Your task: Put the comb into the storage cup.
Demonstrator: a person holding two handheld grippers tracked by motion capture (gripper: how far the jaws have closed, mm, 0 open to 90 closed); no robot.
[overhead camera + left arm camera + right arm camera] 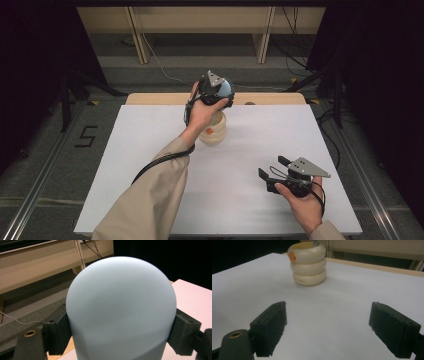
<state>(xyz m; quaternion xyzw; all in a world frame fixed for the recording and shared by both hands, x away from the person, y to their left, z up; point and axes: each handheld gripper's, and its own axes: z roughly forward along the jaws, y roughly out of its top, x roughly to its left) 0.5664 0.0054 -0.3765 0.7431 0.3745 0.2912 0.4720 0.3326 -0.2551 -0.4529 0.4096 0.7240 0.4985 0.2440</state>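
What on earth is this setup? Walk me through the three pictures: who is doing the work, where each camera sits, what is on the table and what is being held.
No robot here: a person works at a white table with a hand-held two-jaw gripper in each hand.

The high view looks down from above the person's side; the forearms come in from the bottom. The other two pictures come from cameras riding on the grippers, looking along their black jaws.

On the table stands a cream container shaped like three stacked rings, open at the top, with a small orange mark near its rim.

The left gripper, raised above that container, is closed on a pale blue-grey domed lid; its pads press against both sides.

The right gripper rests low near the table's right front, jaws wide open and holding nothing, pointed toward the container.
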